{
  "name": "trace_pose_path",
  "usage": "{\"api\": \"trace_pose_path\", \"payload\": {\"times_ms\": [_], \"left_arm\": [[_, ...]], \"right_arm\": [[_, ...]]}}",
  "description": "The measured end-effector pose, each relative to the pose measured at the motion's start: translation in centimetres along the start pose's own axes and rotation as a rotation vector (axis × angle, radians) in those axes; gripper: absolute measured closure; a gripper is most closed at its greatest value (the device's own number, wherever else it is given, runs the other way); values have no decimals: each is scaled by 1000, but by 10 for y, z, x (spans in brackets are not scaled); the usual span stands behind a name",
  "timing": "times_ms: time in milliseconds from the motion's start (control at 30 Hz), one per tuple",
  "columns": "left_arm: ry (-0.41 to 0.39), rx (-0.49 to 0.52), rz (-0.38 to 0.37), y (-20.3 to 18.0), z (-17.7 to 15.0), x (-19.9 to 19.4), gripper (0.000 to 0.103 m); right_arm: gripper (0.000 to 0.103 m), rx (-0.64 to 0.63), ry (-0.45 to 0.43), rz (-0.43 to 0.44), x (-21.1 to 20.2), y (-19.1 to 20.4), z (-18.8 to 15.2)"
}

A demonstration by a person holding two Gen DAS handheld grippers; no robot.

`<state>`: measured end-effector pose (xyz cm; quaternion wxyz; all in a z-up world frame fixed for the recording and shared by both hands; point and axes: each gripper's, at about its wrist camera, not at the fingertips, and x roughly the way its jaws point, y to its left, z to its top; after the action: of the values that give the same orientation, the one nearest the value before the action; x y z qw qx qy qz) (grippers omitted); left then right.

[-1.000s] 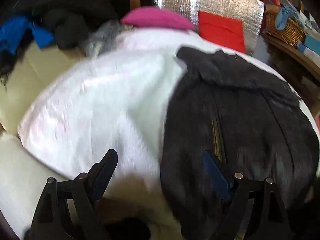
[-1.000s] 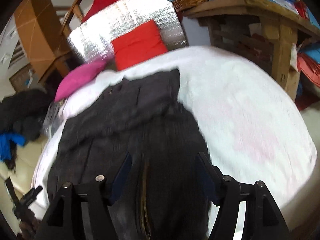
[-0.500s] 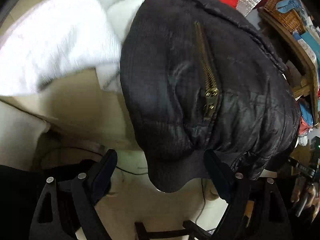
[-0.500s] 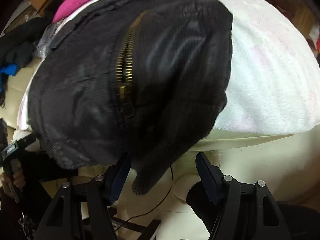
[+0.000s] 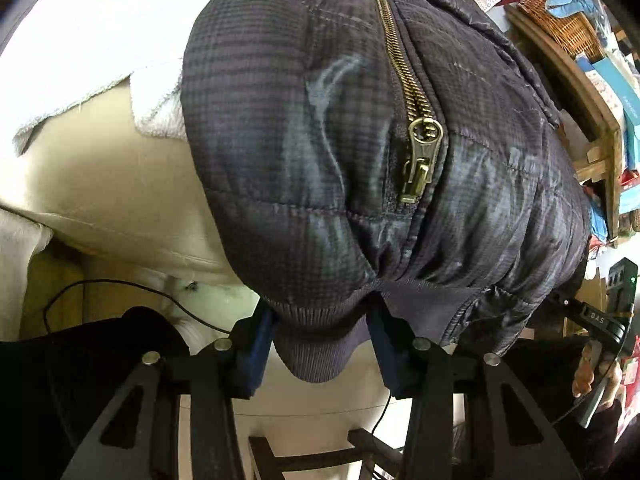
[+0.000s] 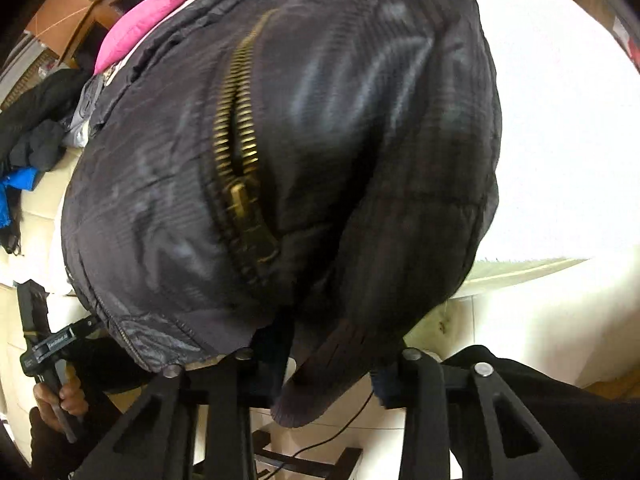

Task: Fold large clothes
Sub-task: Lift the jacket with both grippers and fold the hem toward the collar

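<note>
A dark quilted jacket point(image 5: 320, 120) with a brass zipper point(image 5: 420, 152) lies on a white fleece blanket point(image 5: 80, 40), its ribbed hem point(image 5: 320, 344) hanging over the near edge. My left gripper point(image 5: 320, 344) is open, its blue-padded fingers either side of the hem's left part. In the right wrist view the jacket point(image 6: 300, 160) fills the frame and my right gripper point(image 6: 324, 364) is open around the hem's right corner point(image 6: 320, 380). Each gripper also shows at the edge of the other's view, the right gripper point(image 5: 600, 320) and the left gripper point(image 6: 44, 344).
A pink cushion point(image 6: 136, 28) and a heap of dark and blue clothes point(image 6: 28, 152) lie at the far left. A wooden shelf with a wicker basket point(image 5: 560, 24) stands at the right. A cable point(image 5: 120, 288) and dark frame bars point(image 5: 312, 452) lie below the edge.
Both grippers have dropped from above the jacket to its near hem and closed in on it. Their jaws now straddle the ribbed hem, narrower than before.
</note>
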<state>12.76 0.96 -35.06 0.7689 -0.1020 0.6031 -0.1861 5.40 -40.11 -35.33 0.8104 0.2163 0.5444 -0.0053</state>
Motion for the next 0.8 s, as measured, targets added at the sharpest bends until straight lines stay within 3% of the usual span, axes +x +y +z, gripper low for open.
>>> {"api": "trace_pose_path", "payload": {"times_ms": [67,133,200,233,267,300,400,467,500,567,800], "left_arm": [[5,0,15,1,-1,4,52],[45,-10,23,-2,-5,13,25],[78,-20,23,-5,-10,22,20],[91,-16,28,-6,-10,26,20],[91,-13,27,-6,-10,28,20],[84,-13,18,-6,-10,28,22],[67,25,-3,-12,-11,24,67],[48,47,-22,-14,-13,19,88],[42,48,-40,-15,-14,15,93],[12,58,-78,-17,-17,0,95],[-103,137,-260,-33,-11,-68,95]], "right_arm": [[70,-3,-5,12,-5,2,-4],[69,13,7,16,-4,-3,-2],[64,62,34,26,2,-6,0],[45,90,49,34,5,-11,3],[38,108,59,46,8,-14,6],[38,113,54,50,9,-15,8],[42,76,36,34,13,-13,10],[70,41,23,26,10,-10,8],[73,23,15,13,6,-9,8],[82,-4,-6,4,-8,-4,6],[86,-60,-122,96,-88,3,5]]}}
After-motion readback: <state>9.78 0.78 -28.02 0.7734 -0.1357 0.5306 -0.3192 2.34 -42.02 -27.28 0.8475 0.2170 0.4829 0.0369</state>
